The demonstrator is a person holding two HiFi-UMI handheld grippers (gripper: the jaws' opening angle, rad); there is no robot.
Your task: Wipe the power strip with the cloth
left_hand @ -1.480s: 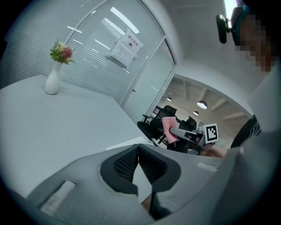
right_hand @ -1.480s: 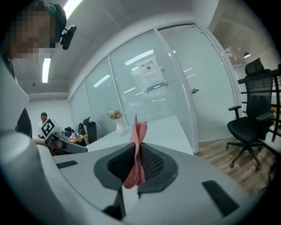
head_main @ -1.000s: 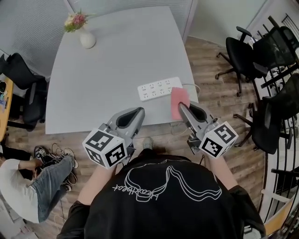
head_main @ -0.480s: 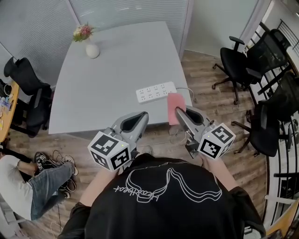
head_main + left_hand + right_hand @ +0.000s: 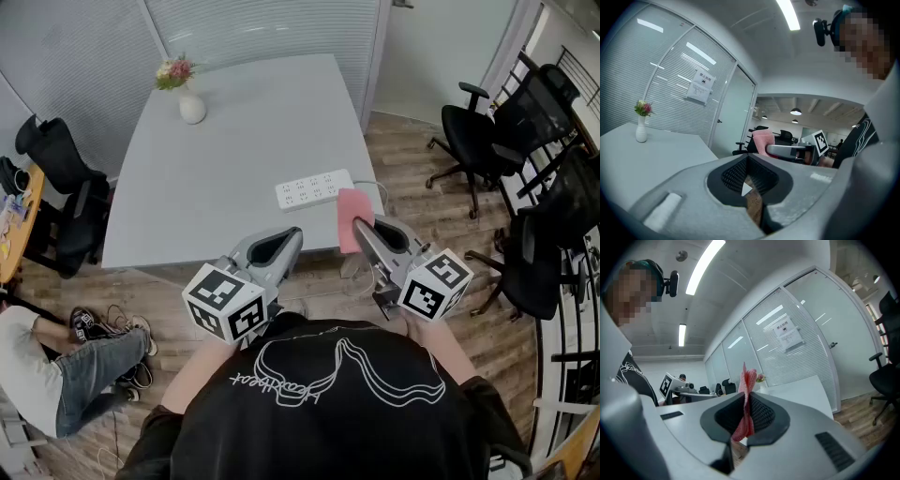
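Left tool (image 5: 746, 186): jaws together with nothing between them. It is held at the near edge of the bench (image 5: 234, 141), and the marker cube faces the person.
Right tool (image 5: 740, 420): jaws clamped on the cloth (image 5: 746, 394). It is held over the near right corner of the bench.
Cloth: pink, pinched as a folded edge that stands up out of the jaws. In the head view its top lies just beside the right end of the power strip (image 5: 314, 188); whether the two touch cannot be told.
Power strip: white and long, lying flat with its sockets up near the bench's right front corner. Neither tool touches it.
Cable (image 5: 375, 184): white, leaving the strip's right end and going over the bench's right edge.
Bench: pale grey top.
Vase (image 5: 192, 109): white with flowers, upright at the far left, well apart from the strip.
Office chairs (image 5: 483, 117): black, on the wooden floor to the right of the bench.
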